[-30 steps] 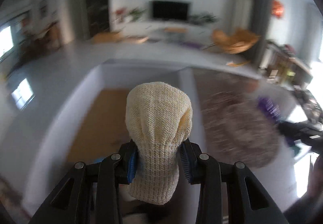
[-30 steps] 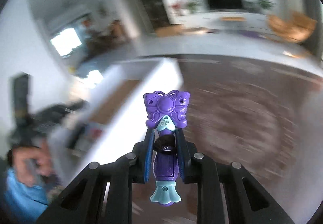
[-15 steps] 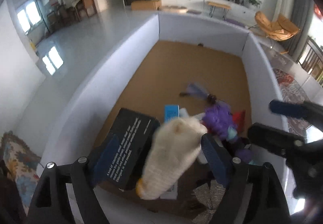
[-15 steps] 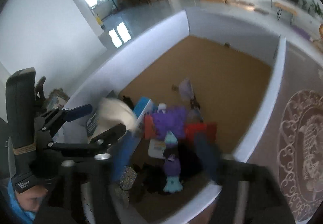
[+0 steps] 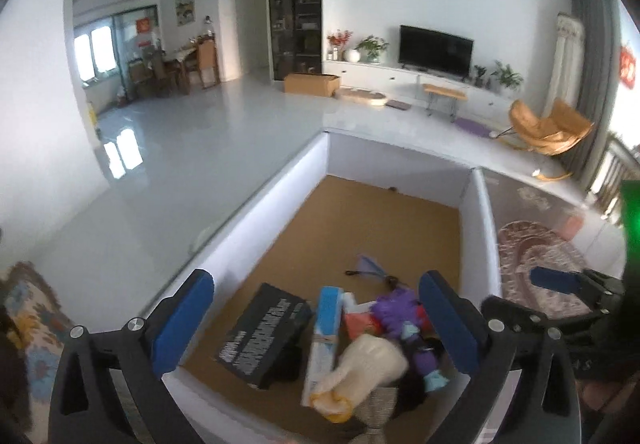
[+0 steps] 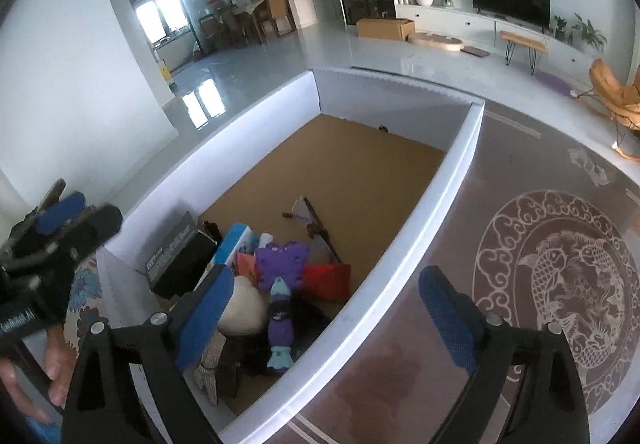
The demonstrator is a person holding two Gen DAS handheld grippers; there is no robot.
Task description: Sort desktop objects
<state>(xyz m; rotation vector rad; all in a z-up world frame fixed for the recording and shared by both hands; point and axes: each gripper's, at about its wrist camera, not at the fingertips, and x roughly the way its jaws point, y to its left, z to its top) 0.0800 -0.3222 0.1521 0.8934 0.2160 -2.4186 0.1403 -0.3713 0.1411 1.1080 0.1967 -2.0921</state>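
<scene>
rug [image 6: 560, 284], white box [image 6: 460, 180], cork floor [image 6: 340, 164]

The left tongs [image 5: 316, 320] point forward and downward, their blue-padded jaws opening wide with nothing gripped between them. The right tongs [image 6: 324, 318] tilt down more steeply, jaws likewise opening and empty. A bare hand [image 6: 36, 376] grips the left tongs' handle.

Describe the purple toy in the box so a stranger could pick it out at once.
Find the big white-walled box with the brown floor, and look at the pile of things in its near corner. The purple toy lies on top there, between the cream knitted mitt and a red packet. It alone has a purple butterfly-shaped end and a light blue, fin-shaped tail.
</scene>
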